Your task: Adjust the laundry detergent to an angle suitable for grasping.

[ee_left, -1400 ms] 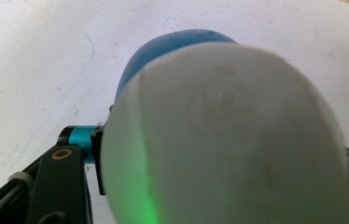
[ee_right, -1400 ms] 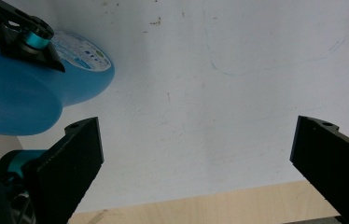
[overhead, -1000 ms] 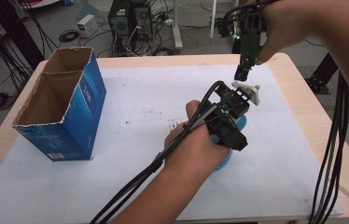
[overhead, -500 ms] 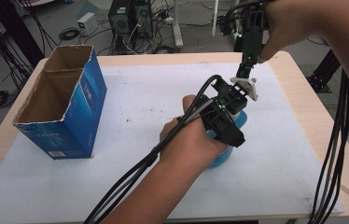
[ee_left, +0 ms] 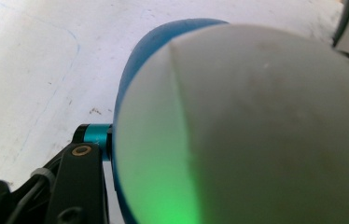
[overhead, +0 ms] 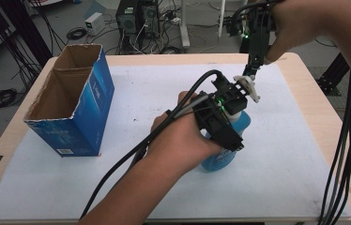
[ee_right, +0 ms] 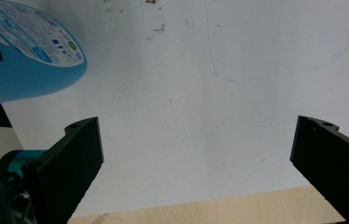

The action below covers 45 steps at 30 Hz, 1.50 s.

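In the high view, a blue spray bottle [overhead: 232, 140] is seen standing on the white sheet [overhead: 131, 112] near the table's middle, clamped at its neck by the left gripper [overhead: 227, 110]; the right gripper [overhead: 253, 70] is held just above the white spray head [overhead: 248, 86], and a blue cardboard box [overhead: 70, 103] stands well apart at the left

In the left gripper view, the bottle's white top [ee_left: 256, 130] is pressed between closed jaws

In the right gripper view, the jaws are spread wide with nothing between them, the bottle [ee_right: 18, 65] being beside them at upper left
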Each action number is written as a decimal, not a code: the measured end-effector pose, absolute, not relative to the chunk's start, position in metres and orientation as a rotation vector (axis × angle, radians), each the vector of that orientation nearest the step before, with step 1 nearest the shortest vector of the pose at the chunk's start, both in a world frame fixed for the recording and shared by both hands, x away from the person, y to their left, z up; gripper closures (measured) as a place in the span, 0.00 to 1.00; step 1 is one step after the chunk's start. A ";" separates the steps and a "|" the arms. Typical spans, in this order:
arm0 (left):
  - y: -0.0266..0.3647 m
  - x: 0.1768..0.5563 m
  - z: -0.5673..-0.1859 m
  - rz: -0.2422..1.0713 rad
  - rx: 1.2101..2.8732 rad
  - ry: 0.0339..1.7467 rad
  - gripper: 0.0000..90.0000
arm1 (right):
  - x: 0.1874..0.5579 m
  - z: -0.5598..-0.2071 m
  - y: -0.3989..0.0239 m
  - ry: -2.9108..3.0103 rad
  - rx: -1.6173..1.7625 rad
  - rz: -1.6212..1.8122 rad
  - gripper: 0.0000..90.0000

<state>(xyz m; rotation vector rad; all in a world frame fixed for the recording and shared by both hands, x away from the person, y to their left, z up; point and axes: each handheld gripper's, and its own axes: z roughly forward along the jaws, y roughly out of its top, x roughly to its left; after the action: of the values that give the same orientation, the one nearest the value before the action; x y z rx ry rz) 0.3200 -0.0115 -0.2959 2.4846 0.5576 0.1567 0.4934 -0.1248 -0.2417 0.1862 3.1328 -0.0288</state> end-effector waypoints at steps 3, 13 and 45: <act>0.002 0.319 -0.289 0.125 2.491 0.517 0.47 | 0.492 -0.241 -0.124 3.136 0.185 -0.023 0.02; 0.044 0.322 -0.269 0.040 2.502 0.397 0.47 | 0.485 -0.240 -0.118 3.142 0.151 -0.015 0.02; 0.116 0.347 -0.264 -0.041 2.510 0.054 0.48 | 0.449 -0.248 -0.105 3.163 0.058 0.003 0.02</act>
<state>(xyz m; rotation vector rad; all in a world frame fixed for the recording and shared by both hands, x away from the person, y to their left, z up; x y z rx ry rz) 0.3471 0.1164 -0.2644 2.5100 0.0544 -0.0413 0.4489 -0.1048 -0.2480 0.0576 3.1633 0.0029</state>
